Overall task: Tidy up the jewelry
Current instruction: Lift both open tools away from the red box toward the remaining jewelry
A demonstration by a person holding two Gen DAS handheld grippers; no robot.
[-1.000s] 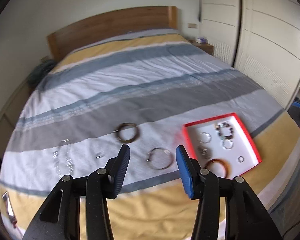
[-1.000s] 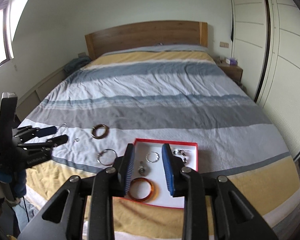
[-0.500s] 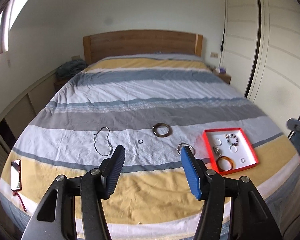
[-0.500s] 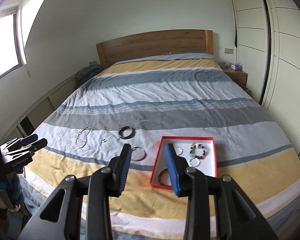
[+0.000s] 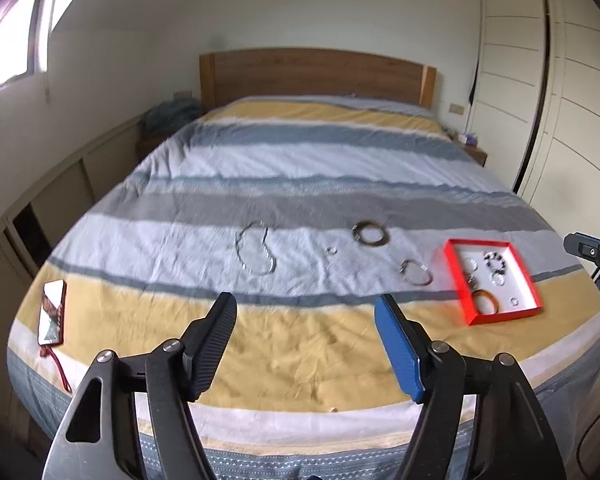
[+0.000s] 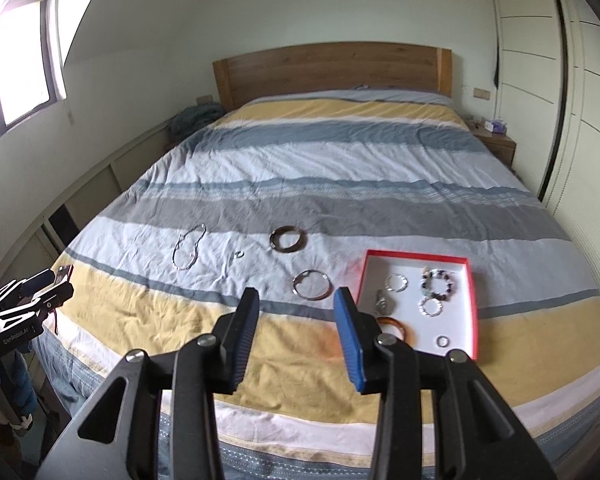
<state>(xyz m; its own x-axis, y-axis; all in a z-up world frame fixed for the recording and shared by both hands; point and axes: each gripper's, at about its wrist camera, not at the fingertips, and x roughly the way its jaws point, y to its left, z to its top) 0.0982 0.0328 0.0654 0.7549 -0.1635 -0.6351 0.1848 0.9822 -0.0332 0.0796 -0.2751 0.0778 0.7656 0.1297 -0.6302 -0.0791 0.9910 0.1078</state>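
A red-rimmed white tray (image 6: 473,304) (image 5: 456,276) lies on the bed's near right and holds several rings and bracelets, among them an amber bangle (image 6: 400,328) and a beaded bracelet (image 6: 439,283). Loose on the bedspread lie a silver bangle (image 6: 312,285) (image 5: 416,273), a dark bangle (image 6: 288,240) (image 5: 371,234), a small ring (image 6: 239,255) (image 5: 332,251) and a chain necklace (image 6: 189,246) (image 5: 256,252). My left gripper (image 5: 306,344) and my right gripper (image 6: 296,332) are both open, empty and held back above the foot of the bed.
The striped bed (image 5: 300,168) fills both views, wooden headboard (image 6: 332,68) at the back. A phone (image 5: 52,317) lies at the near left corner. Wardrobe doors (image 6: 572,80) stand at the right, a low shelf along the left wall.
Both grippers have pulled back and up from the bed, so the jewelry and tray look smaller and farther away. The right gripper's jaws have opened wider.
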